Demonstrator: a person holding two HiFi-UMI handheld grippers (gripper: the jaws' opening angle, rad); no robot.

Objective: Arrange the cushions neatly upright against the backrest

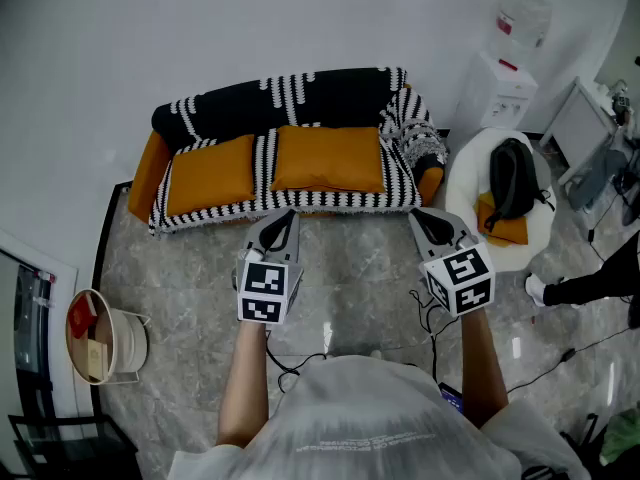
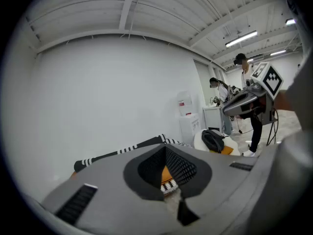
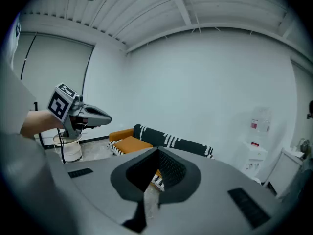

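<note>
White wall (image 1: 200, 28), grey marbled floor (image 1: 350, 278), water dispenser (image 1: 497, 88) at the wall.

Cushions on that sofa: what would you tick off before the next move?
1. Left cushion upright: not ok, it lies flat on the sofa.
2. Right cushion upright: not ok, it also lies flat.
3. Left gripper empty: ok, shut with nothing held.
4. Right gripper empty: ok, shut with nothing held.
5. Grippers open for a grab: not ok, both are shut.
6. Grippers at the cushions: not ok, both hang over the floor, short of the sofa.
</note>
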